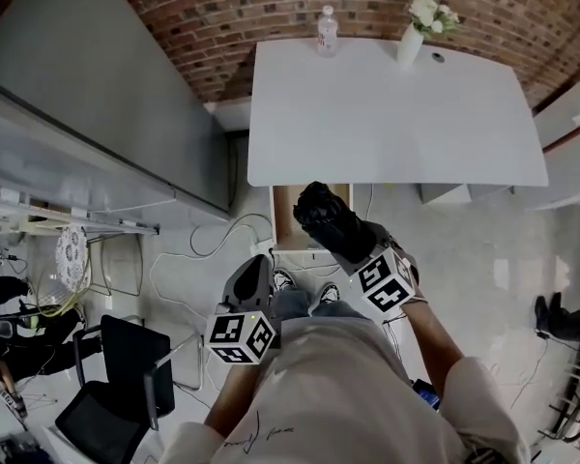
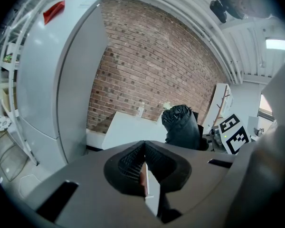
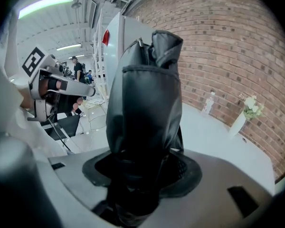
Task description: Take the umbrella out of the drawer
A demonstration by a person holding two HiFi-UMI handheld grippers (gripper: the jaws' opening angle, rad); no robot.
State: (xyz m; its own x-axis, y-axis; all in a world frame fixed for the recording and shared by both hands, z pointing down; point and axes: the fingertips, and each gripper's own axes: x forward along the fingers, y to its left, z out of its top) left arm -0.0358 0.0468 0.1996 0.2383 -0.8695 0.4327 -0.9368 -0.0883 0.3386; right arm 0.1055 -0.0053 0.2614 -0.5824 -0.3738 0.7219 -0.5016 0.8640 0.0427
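Note:
A folded black umbrella (image 1: 324,218) in its sleeve is held above the open wooden drawer (image 1: 282,222) under the white table's near edge. My right gripper (image 1: 353,245) is shut on its lower end. In the right gripper view the umbrella (image 3: 145,94) rises upright out of the right gripper (image 3: 142,167) and fills the middle. My left gripper (image 1: 253,276) hangs lower left of the drawer, shut on nothing. In the left gripper view the left gripper (image 2: 143,167) has its pads together, and the umbrella (image 2: 183,125) shows beyond them at the right.
The white table (image 1: 396,114) carries a water bottle (image 1: 327,32) and a vase of flowers (image 1: 416,27) at its far edge by the brick wall. A tall grey cabinet (image 1: 87,95) stands left. A black chair (image 1: 111,394) and floor cables (image 1: 188,259) lie near left.

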